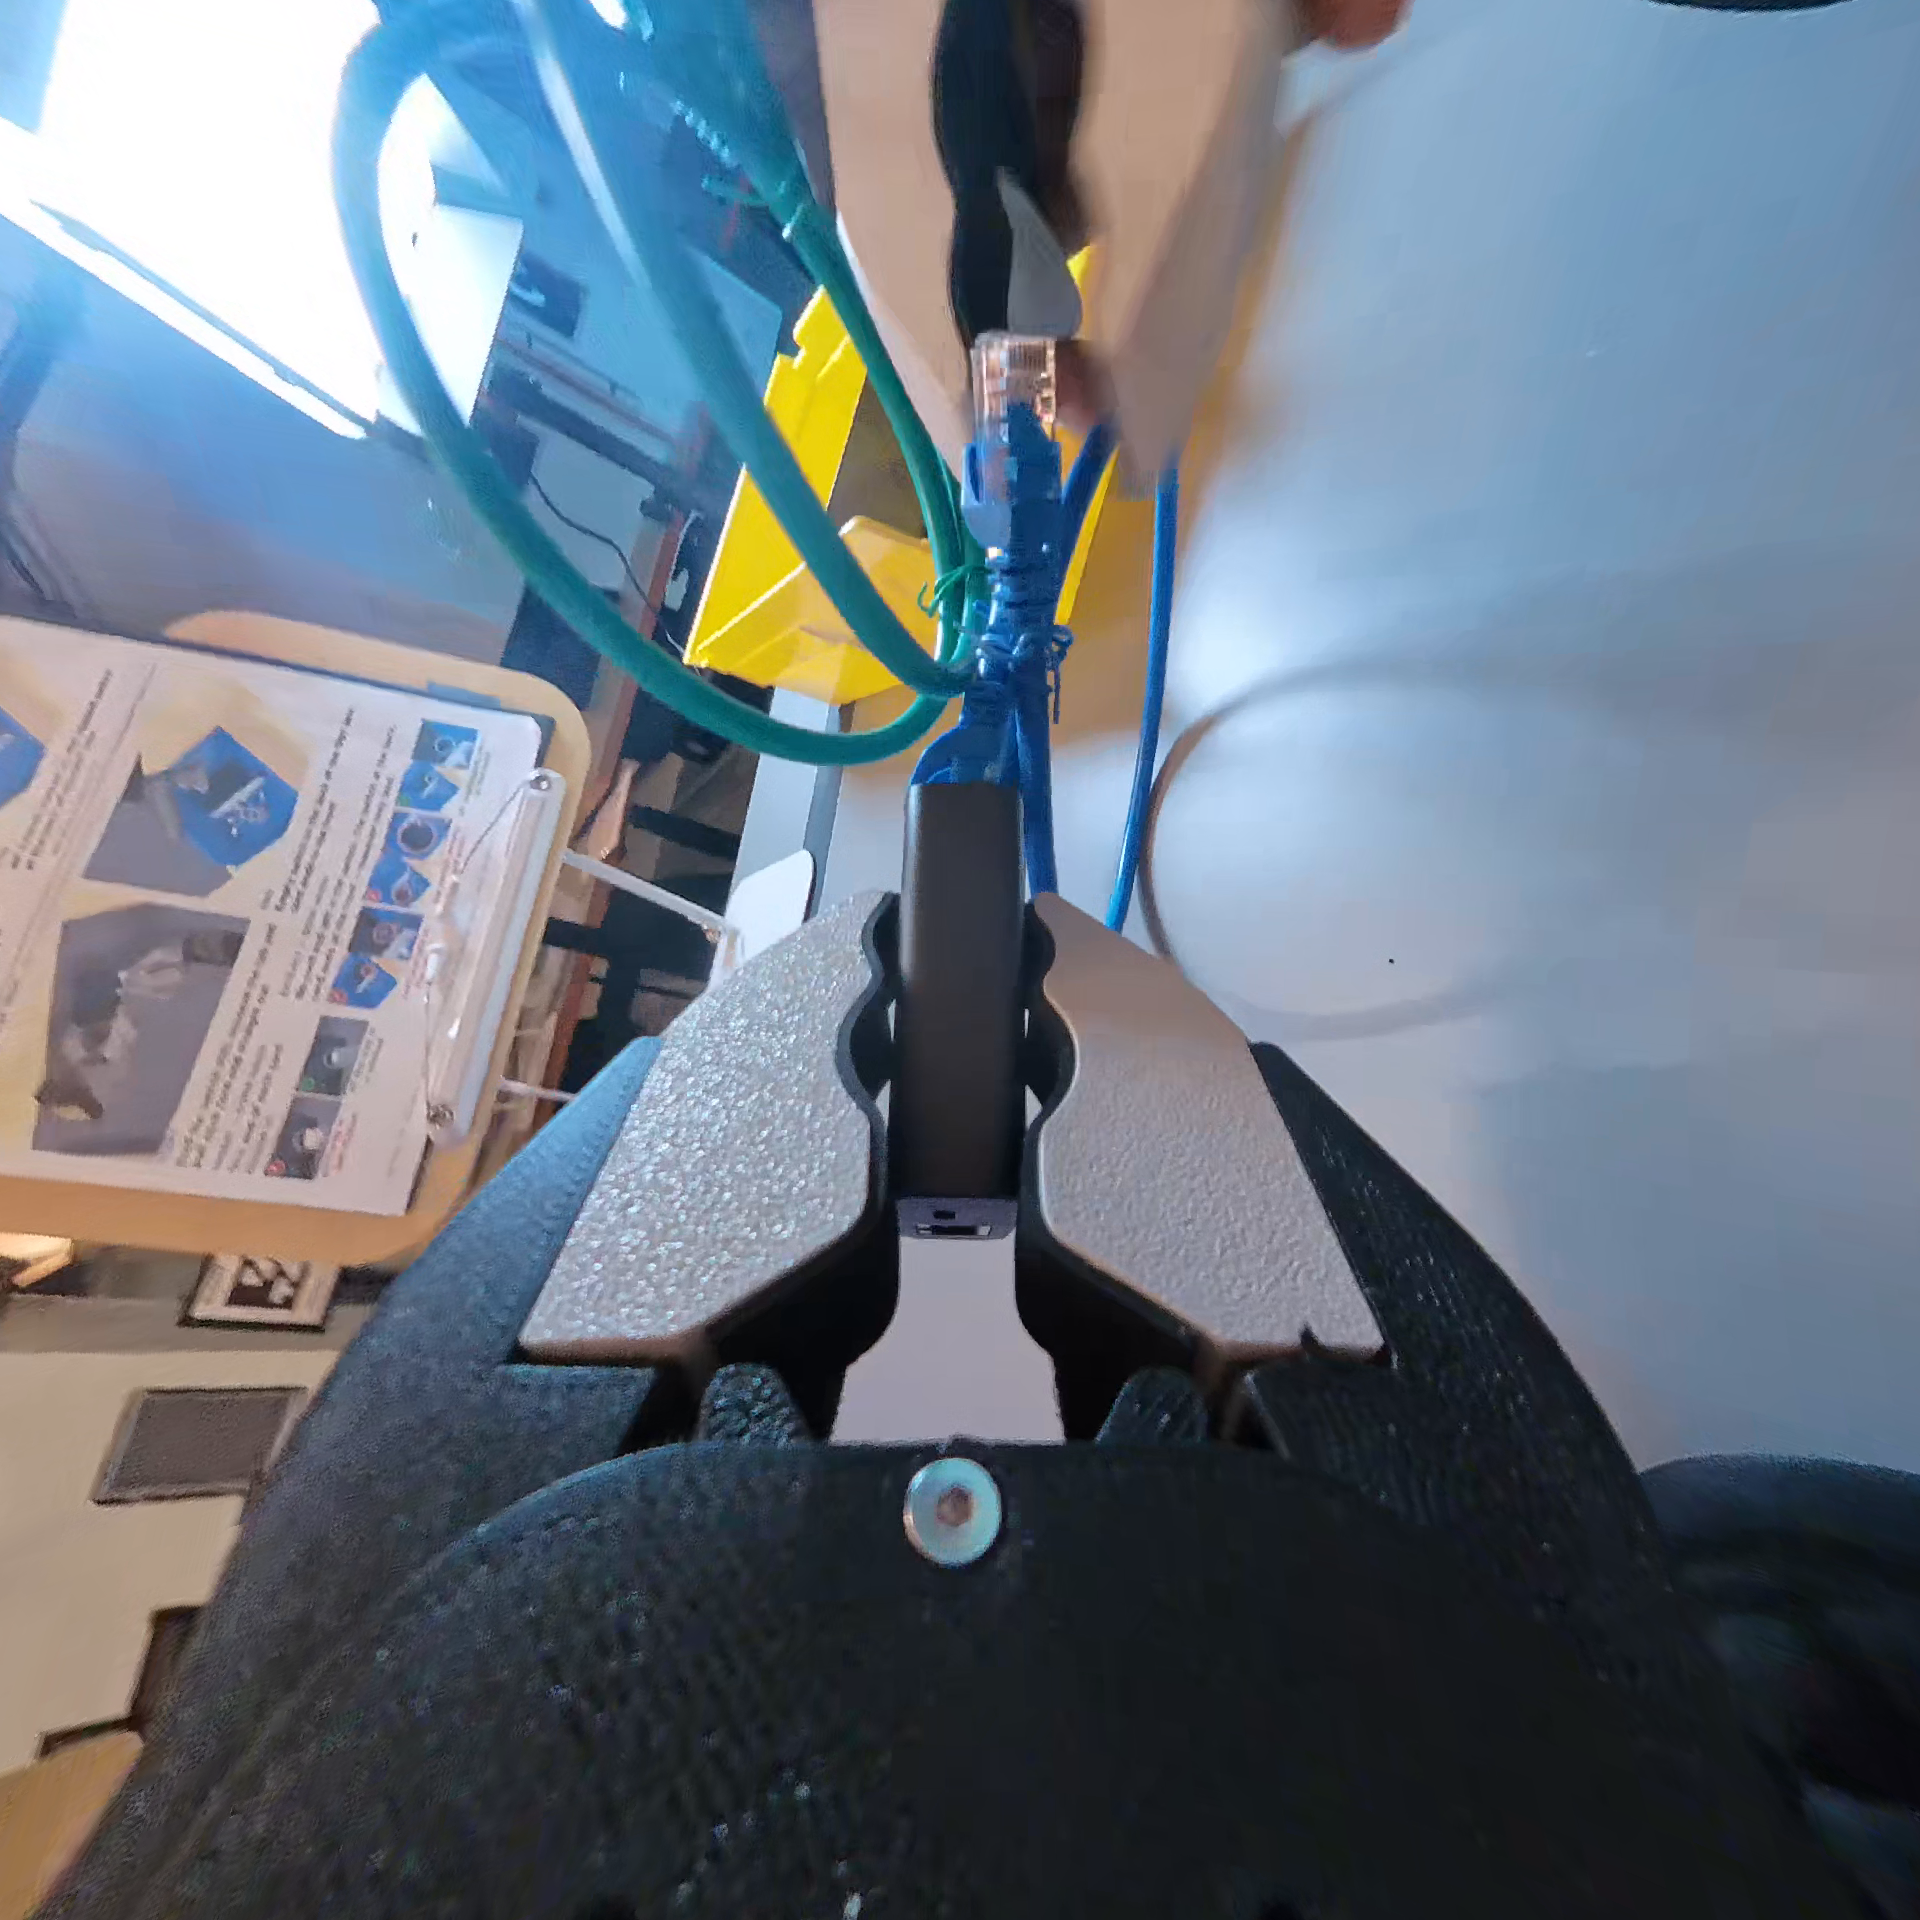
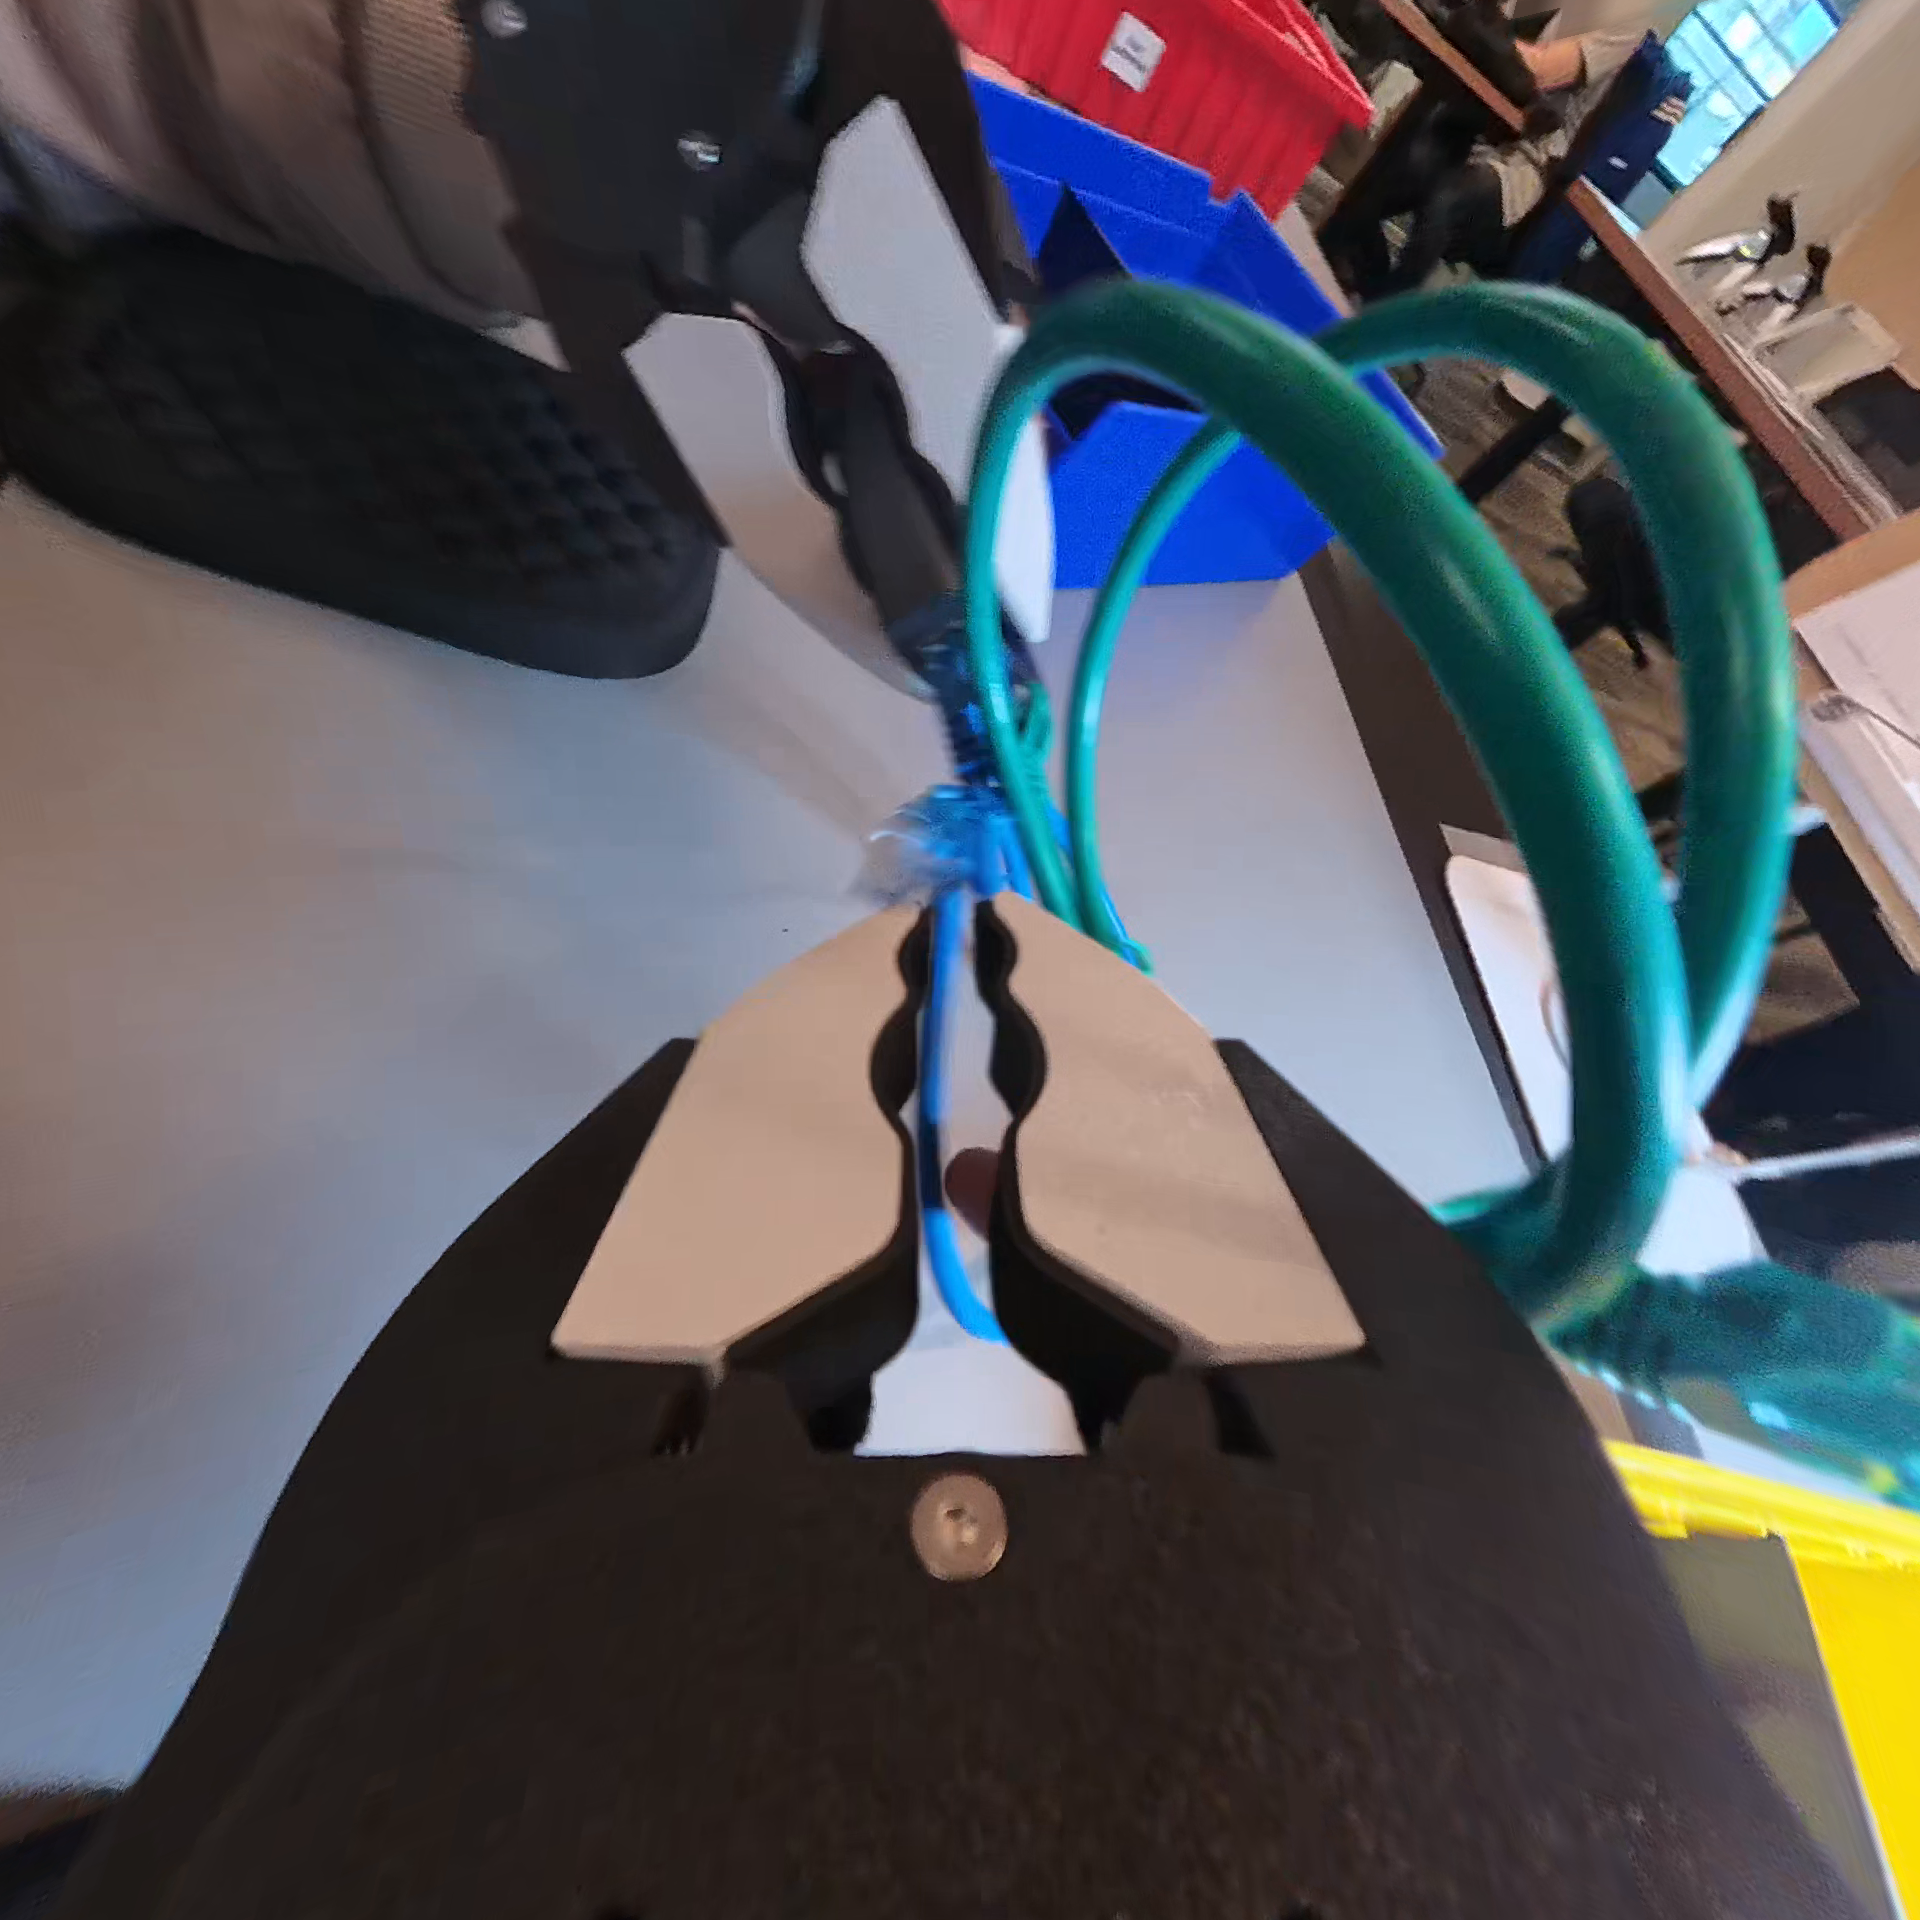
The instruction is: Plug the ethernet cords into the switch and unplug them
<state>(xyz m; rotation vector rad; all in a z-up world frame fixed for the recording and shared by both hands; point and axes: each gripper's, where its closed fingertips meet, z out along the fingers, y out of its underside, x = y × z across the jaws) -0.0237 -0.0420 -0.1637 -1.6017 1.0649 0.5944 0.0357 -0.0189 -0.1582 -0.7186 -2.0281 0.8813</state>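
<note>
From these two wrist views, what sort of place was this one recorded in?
Probably a shared office or lab workspace: a white worktable with blue, red and yellow storage bins, an illustrated instruction sheet on a stand, and more desks by a window behind.

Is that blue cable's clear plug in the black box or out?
Out. The clear plug on the blue cable hangs free beyond the black switch, which the left gripper clamps. The right gripper holds the cable.

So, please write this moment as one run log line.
left gripper: shut on switch | right gripper: shut on blue cord | green cord: loose
</note>
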